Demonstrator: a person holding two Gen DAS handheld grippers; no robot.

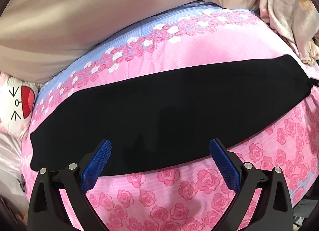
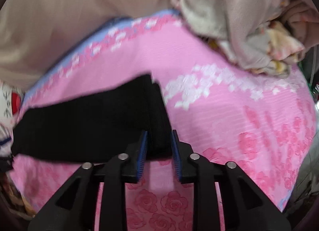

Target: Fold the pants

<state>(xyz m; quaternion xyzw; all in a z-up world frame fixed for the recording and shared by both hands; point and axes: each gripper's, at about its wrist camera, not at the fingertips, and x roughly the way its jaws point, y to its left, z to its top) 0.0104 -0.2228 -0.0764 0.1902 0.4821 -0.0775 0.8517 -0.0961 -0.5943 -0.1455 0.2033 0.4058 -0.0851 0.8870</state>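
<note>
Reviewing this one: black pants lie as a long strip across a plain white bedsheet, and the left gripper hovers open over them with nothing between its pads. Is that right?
Not quite. The bedsheet is pink with a rose print, not plain white, as the left wrist view shows. The rest holds: the black pants lie as a long strip, and the left gripper is open and empty.

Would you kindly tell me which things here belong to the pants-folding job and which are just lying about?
Belongs to the job:
- black pants, laid in a long strip on the rose-print bedspread
- left gripper, jaws wide open
- right gripper, jaws apart around the pants' end

Just lying about:
- cartoon-face pillow
- beige blanket
- crumpled grey floral cloth
</note>
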